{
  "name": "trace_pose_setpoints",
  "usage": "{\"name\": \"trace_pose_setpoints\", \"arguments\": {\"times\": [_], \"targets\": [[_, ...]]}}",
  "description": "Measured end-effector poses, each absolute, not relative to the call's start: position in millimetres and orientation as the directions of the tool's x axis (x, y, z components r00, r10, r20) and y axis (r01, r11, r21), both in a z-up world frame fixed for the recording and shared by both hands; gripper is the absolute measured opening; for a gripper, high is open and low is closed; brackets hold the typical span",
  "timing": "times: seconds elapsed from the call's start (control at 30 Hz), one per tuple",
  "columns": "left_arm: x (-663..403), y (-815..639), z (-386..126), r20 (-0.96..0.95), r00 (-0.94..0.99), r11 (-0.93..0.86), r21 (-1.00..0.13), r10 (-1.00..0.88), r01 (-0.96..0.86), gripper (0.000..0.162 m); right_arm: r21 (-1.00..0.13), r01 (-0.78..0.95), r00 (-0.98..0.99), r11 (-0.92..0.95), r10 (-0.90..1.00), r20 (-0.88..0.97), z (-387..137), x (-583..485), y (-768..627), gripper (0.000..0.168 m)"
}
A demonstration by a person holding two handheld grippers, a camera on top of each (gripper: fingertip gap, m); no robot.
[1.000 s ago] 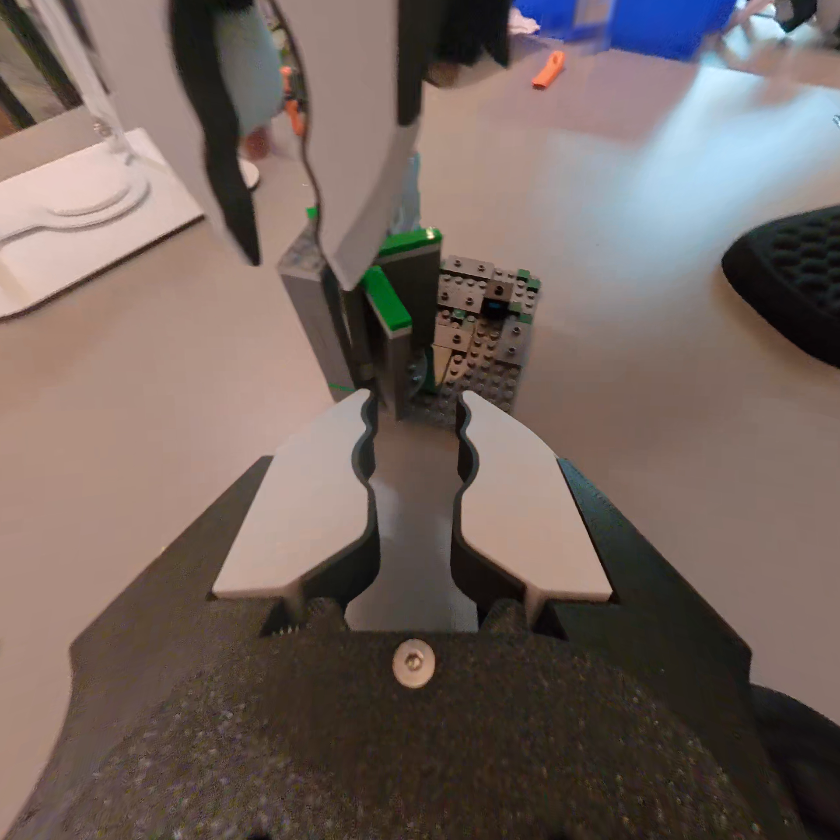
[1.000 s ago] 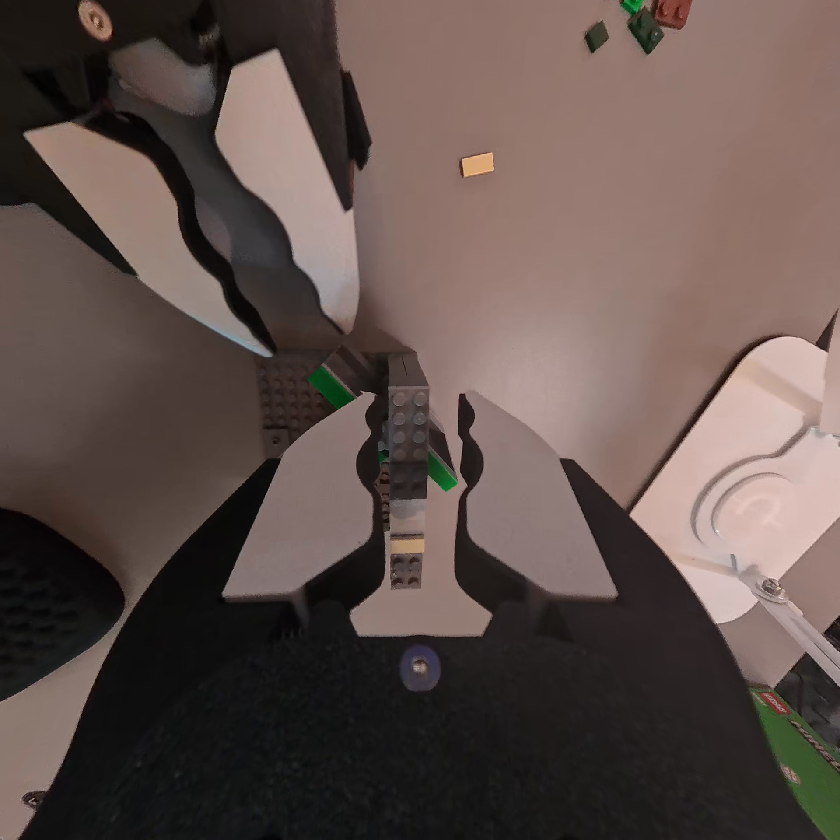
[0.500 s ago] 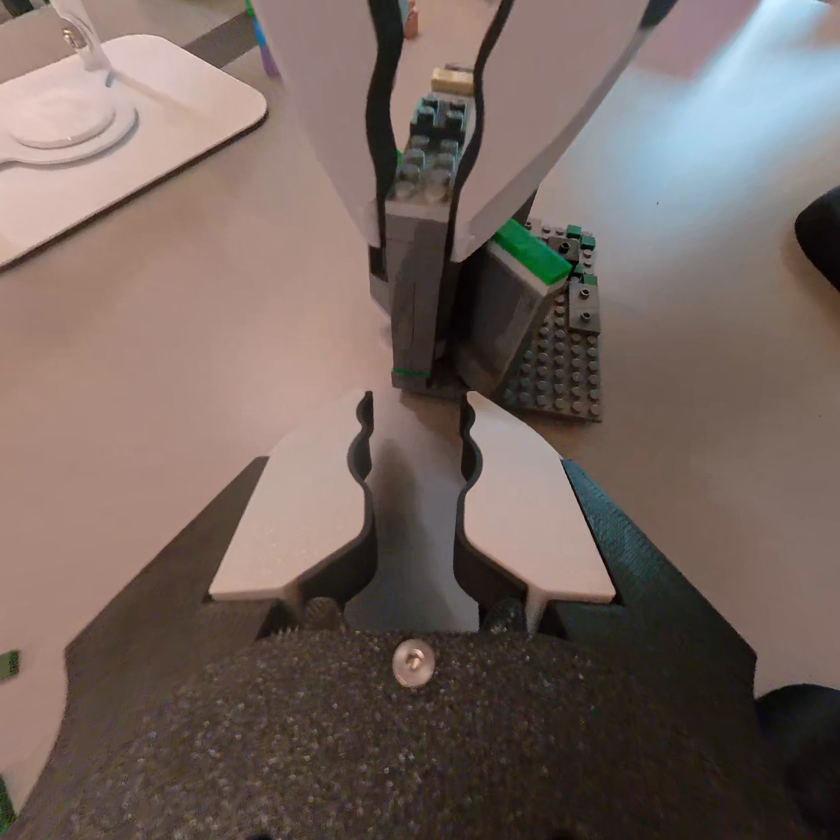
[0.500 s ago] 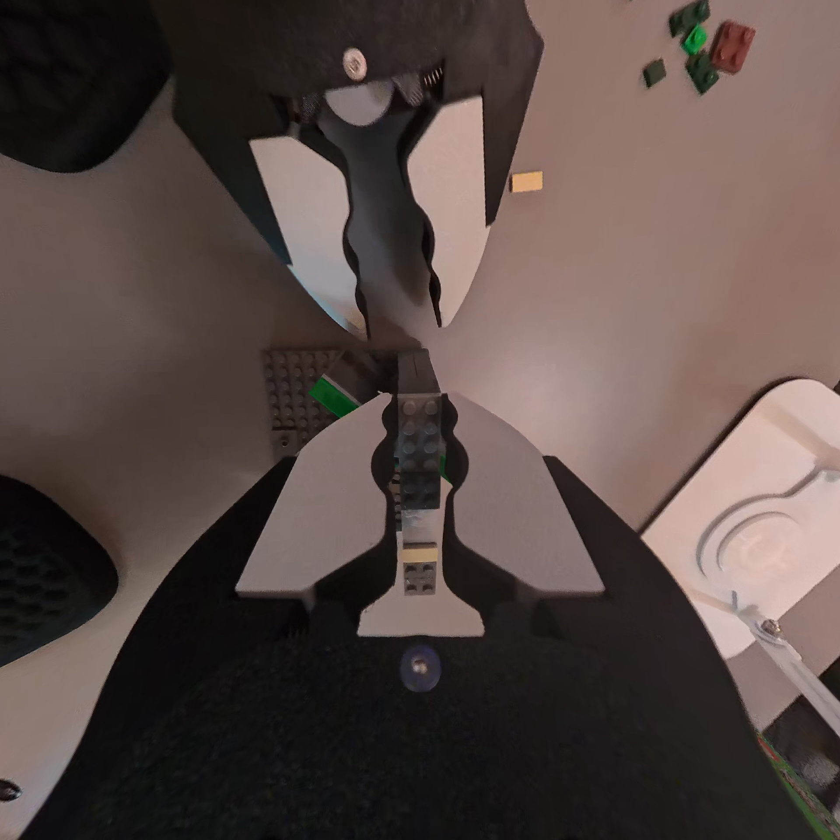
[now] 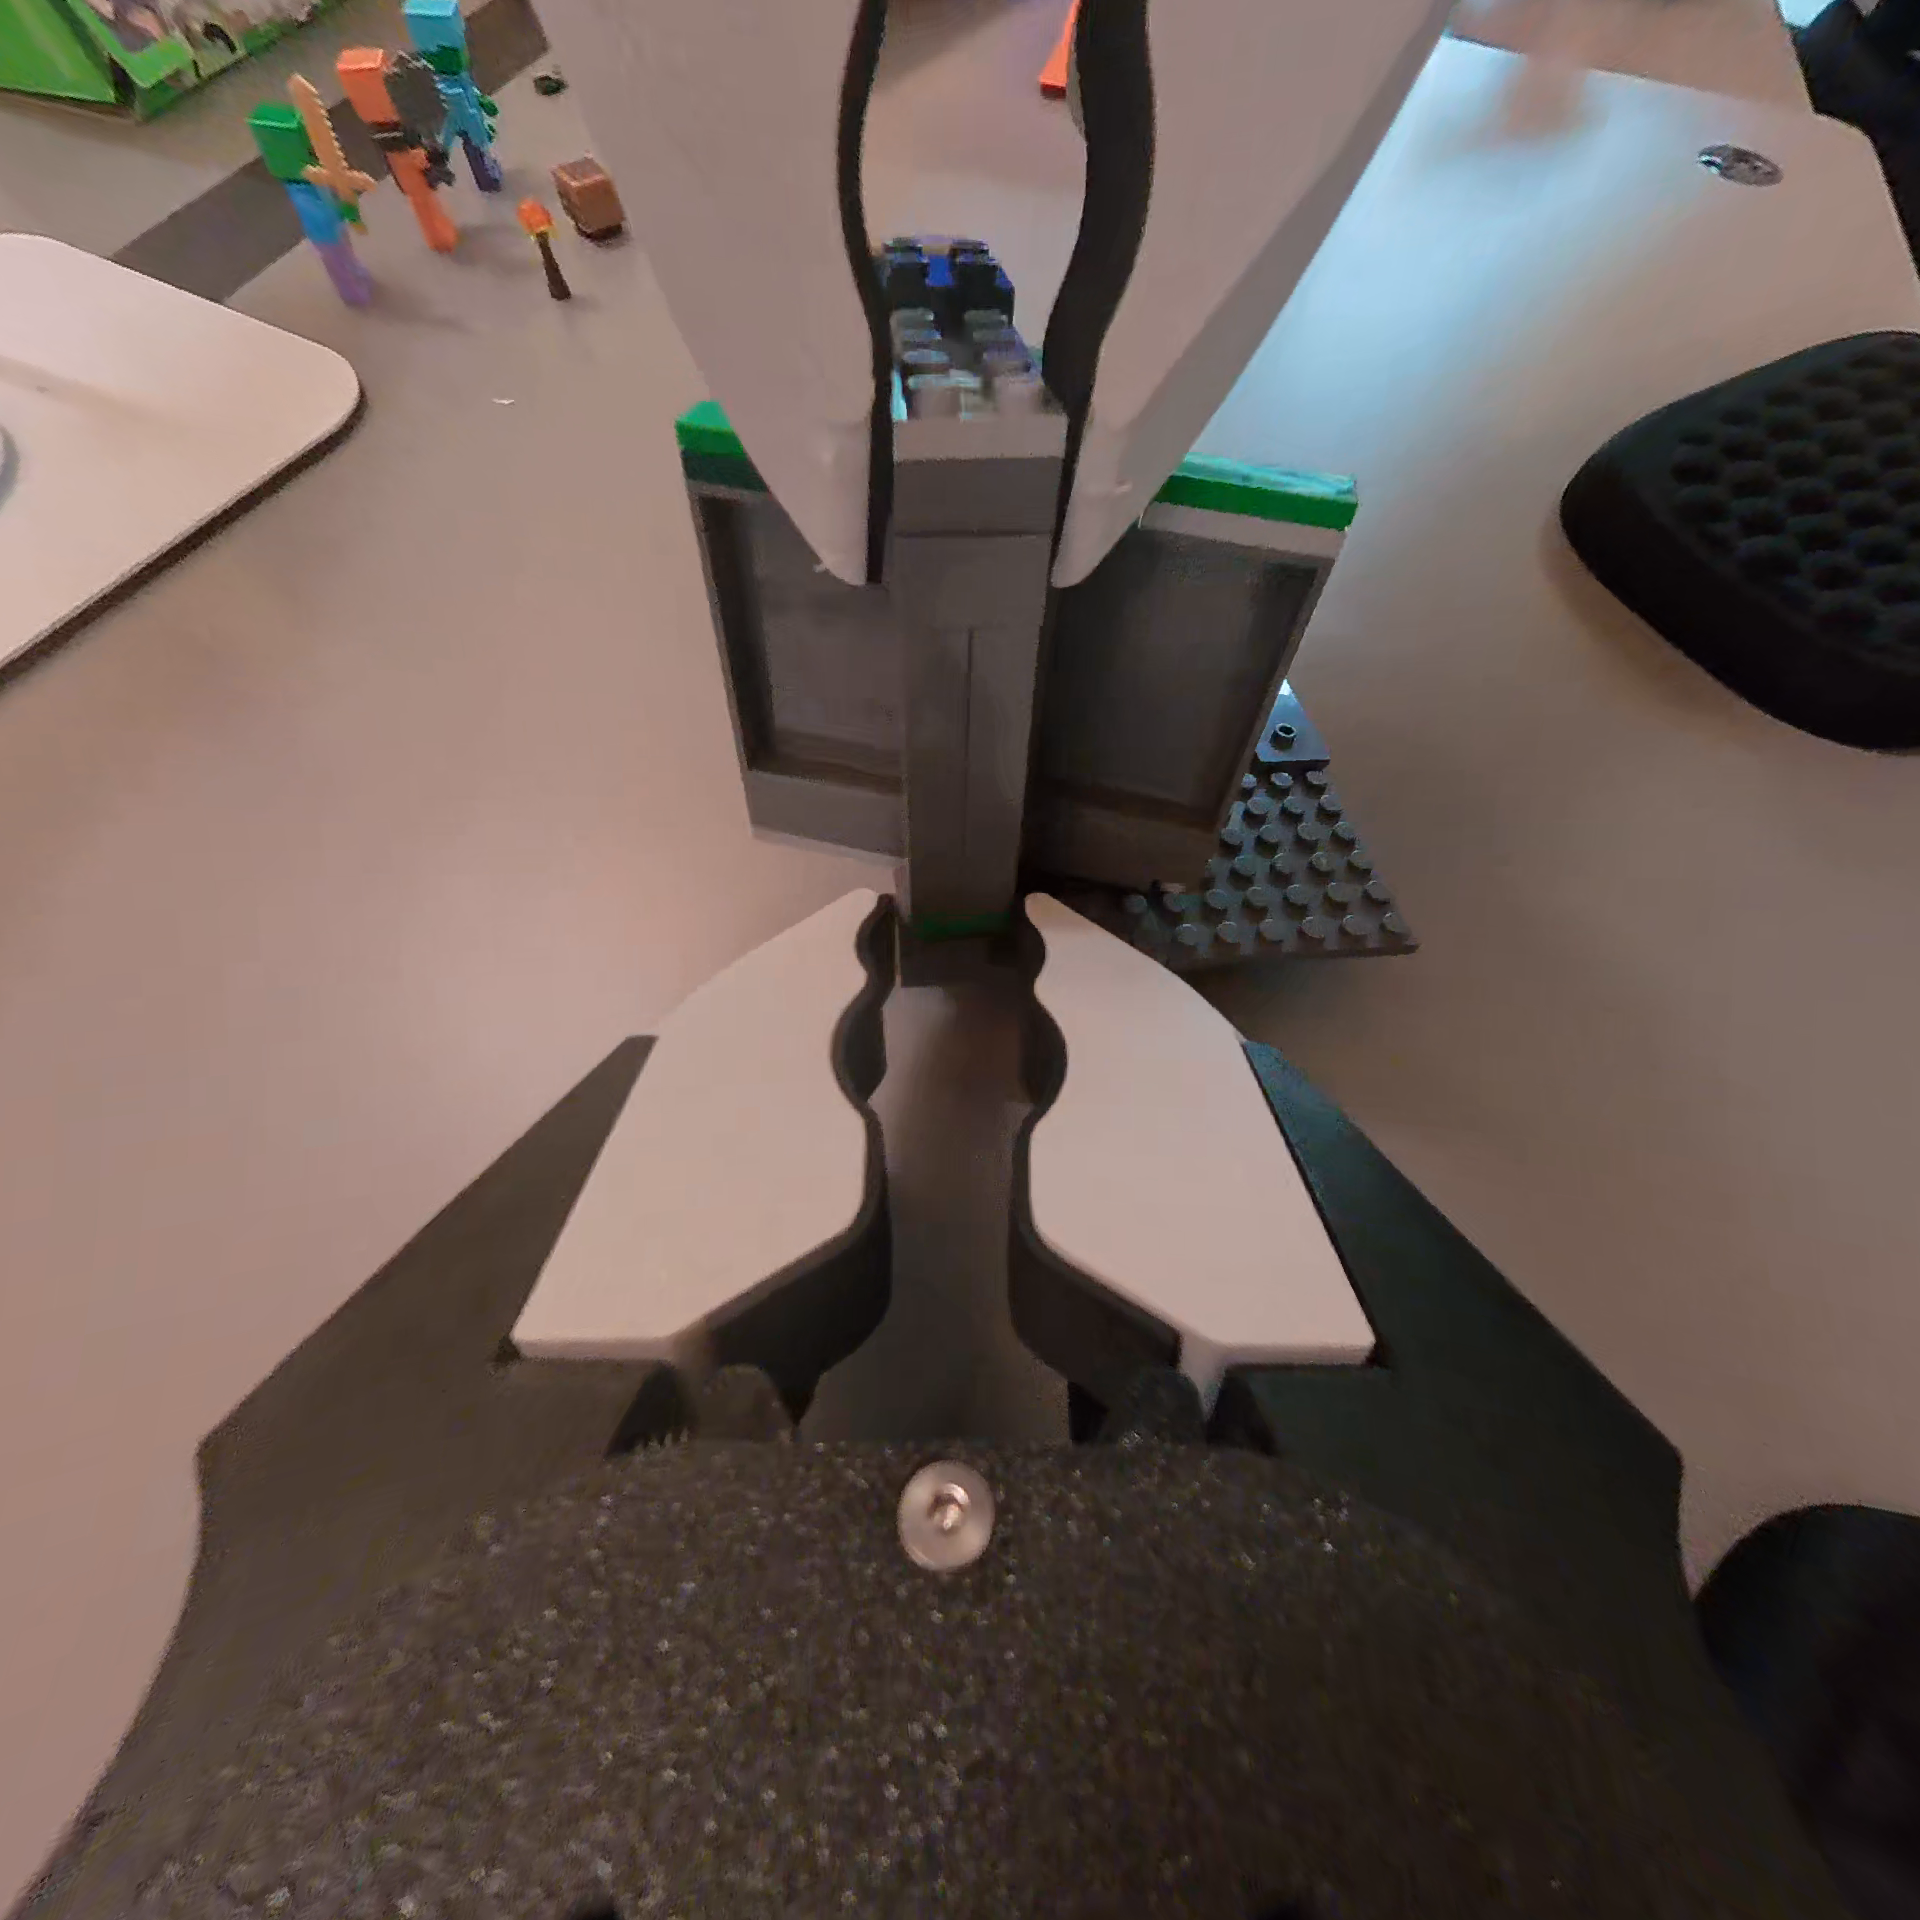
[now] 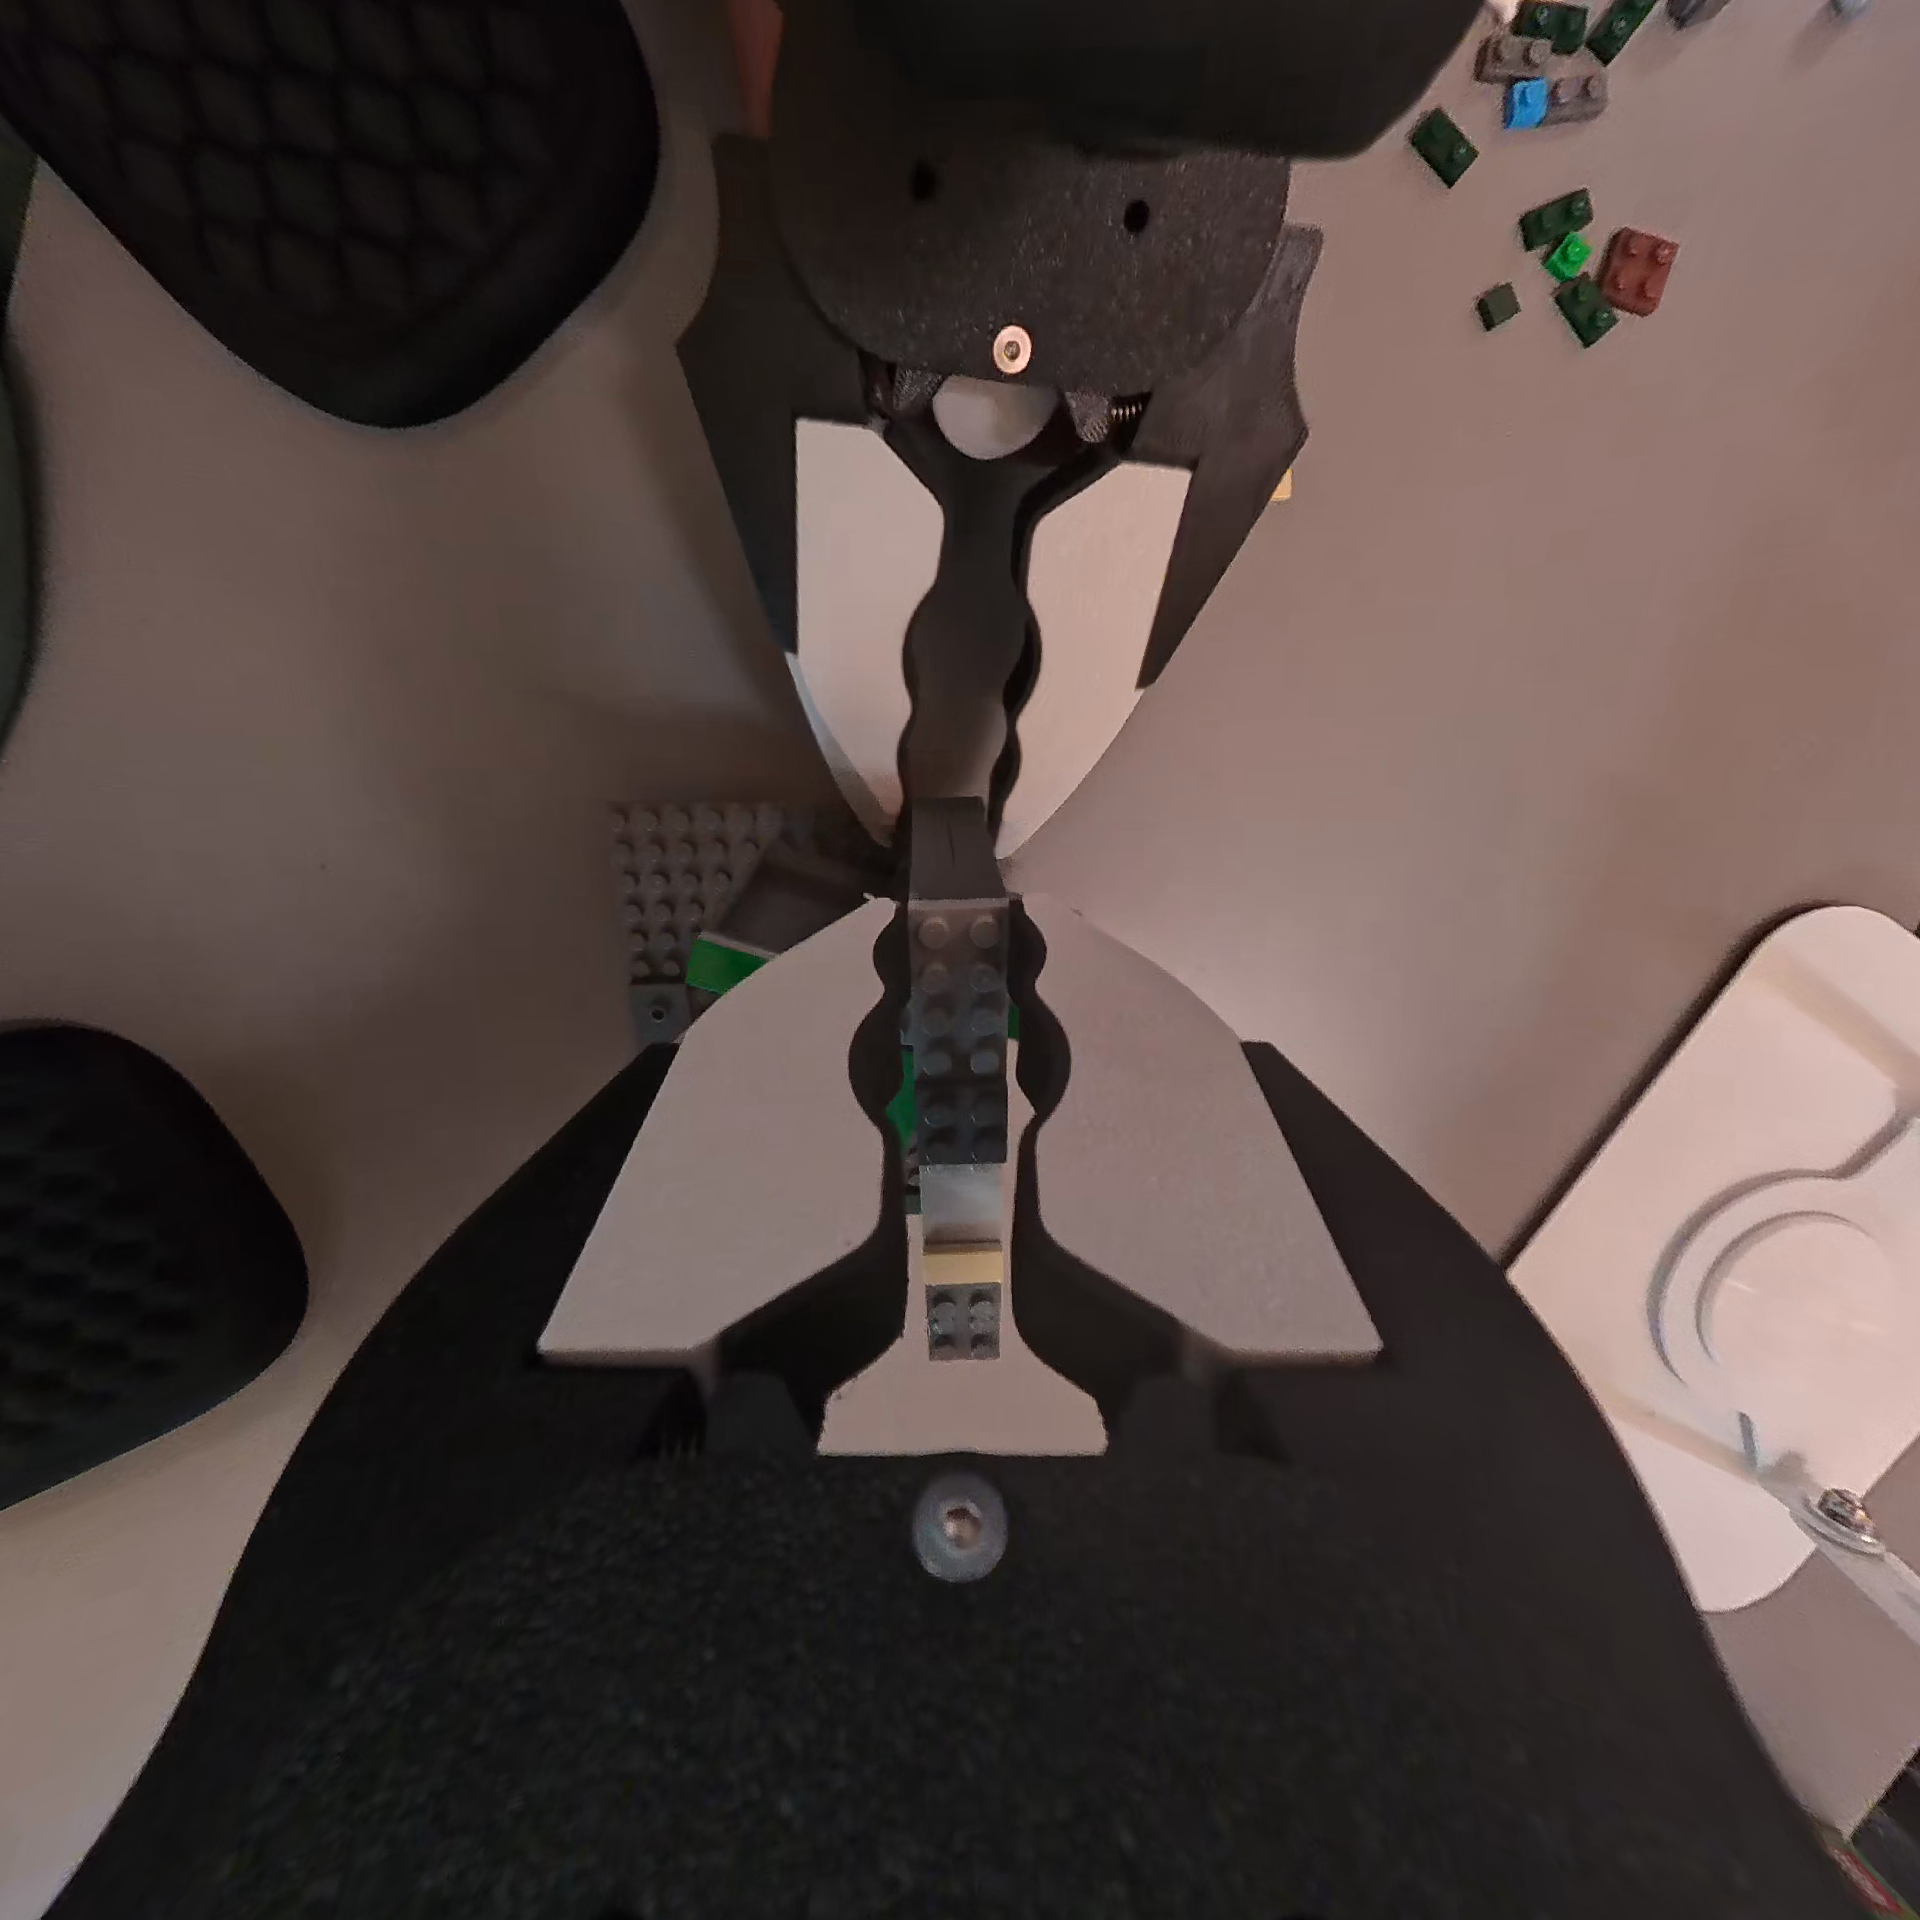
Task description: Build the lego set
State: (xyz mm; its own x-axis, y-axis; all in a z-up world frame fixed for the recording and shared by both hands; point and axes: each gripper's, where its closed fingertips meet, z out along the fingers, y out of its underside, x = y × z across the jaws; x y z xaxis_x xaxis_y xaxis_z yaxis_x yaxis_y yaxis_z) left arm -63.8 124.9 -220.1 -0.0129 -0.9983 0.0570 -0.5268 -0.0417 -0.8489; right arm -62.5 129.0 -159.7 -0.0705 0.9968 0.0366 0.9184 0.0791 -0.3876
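A tall grey lego wall point(image 5: 971, 675) with green-topped side panels point(image 5: 1174, 665) stands at the edge of a dark grey baseplate point(image 5: 1299, 862). My right gripper point(image 6: 961, 914) comes down from above and is shut on the wall's studded top point(image 6: 961, 997); it also shows in the left wrist view point(image 5: 961, 571). My left gripper point(image 5: 961, 925) lies low on the table, its tips closed against the foot of the wall's middle pillar. It shows from above in the right wrist view point(image 6: 945, 831).
Several lego figures point(image 5: 384, 177) and a green box point(image 5: 104, 52) stand at the far left. A white pad point(image 5: 125, 416) lies left, a black mesh cushion point(image 5: 1766, 540) right. Loose small bricks point(image 6: 1579, 260) lie scattered on the table.
My right gripper closed onto the wall's top. My left gripper moved in to the pillar's foot and its fingers narrowed onto it. The wall now faces me squarely.
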Motion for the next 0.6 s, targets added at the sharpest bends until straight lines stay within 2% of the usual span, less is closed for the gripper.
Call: {"name": "trace_pose_setpoints", "arguments": {"times": [0.03, 0.6], "targets": [[-63.1, 124.7, -221.1, 0.049, -0.013, -0.034, -0.847, -0.999, -0.531, 0.02, -0.386, 0.919, -0.072, 0.08, 0.997, 0.036, -160.3, -62.0, 128.6, 0.017], [-67.2, 123.9, -224.3, 0.072, 0.0, -0.061, -0.84, -0.997, -0.539, 0.017, -0.336, 0.939, -0.08, 0.078, 0.997, 0.01, -162.9, -65.4, 129.4, 0.017]]}}
